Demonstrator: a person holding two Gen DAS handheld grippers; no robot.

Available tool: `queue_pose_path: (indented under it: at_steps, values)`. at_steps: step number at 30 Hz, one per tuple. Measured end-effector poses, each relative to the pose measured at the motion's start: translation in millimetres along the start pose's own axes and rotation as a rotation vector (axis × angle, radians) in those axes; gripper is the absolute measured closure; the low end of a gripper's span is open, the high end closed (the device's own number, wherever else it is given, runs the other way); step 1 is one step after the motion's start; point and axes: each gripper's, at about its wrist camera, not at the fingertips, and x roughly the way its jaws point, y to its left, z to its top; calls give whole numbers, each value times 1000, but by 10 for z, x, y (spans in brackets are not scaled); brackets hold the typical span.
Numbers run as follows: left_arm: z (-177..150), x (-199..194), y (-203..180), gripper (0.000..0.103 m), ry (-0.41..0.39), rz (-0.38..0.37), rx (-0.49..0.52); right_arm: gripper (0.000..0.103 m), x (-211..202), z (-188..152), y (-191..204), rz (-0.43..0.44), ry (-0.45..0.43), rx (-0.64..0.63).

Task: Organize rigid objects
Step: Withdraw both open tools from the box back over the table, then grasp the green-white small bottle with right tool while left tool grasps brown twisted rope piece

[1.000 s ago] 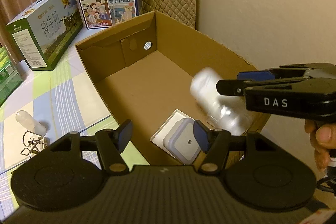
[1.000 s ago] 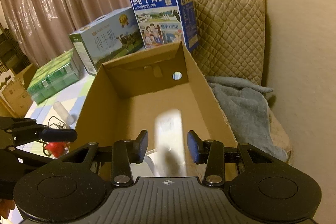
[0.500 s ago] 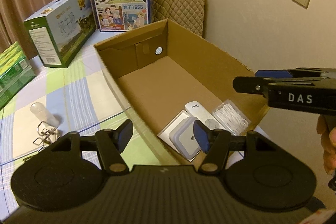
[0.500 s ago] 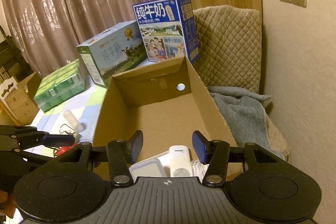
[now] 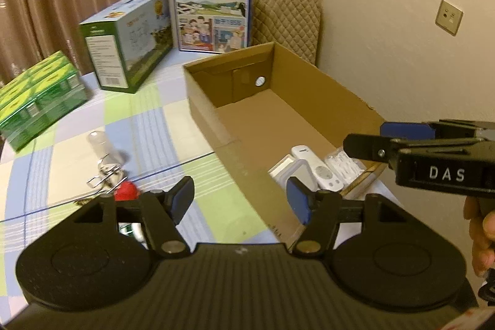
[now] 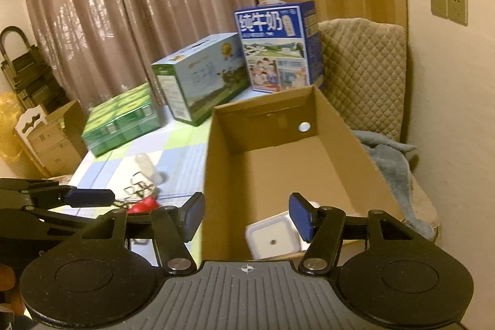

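Observation:
An open cardboard box (image 5: 309,101) (image 6: 368,163) stands on the checked tablecloth. At its near end lie a white remote (image 5: 318,167), a grey square container (image 5: 301,175) (image 6: 272,237) and a clear packet (image 5: 345,163). On the cloth left of the box lie a clear bulb-like bottle (image 5: 100,144) (image 6: 147,164), a wire clip (image 5: 105,175) and a red object (image 5: 125,190) (image 6: 144,204). My left gripper (image 5: 239,200) is open and empty over the box's near left corner. My right gripper (image 6: 246,214) is open and empty above the box's near end; it shows at the right of the left wrist view (image 5: 402,141).
Milk cartons stand at the back: a blue one (image 5: 213,11), a green-white one (image 5: 130,39) and a green pack (image 5: 37,101). A quilted chair (image 6: 362,73) with a grey towel (image 6: 399,169) is right of the box, by the wall.
The white remote left my right gripper and now lies in the box. Both grippers have pulled back and up; the left view has swung left, showing the red object.

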Motion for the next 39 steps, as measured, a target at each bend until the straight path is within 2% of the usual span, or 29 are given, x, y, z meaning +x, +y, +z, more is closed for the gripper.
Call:
queue_pose_path:
  at_steps: [6,20,32,39]
  values:
    - [-188,-264,353,34,-19,50,-54,42,-45,-83,264,25,6,-27]
    - [-715,-652,1443,8,-25,183,-221,30,85,-320,819,75,13,-105]
    - [-965,-678,1854,5,-15,281,-258,27,346,-533,1223,109,23,-158]
    - [-994,-556,1949,5,-8,276,-263,27,578,-666,1411,121,35,-178]
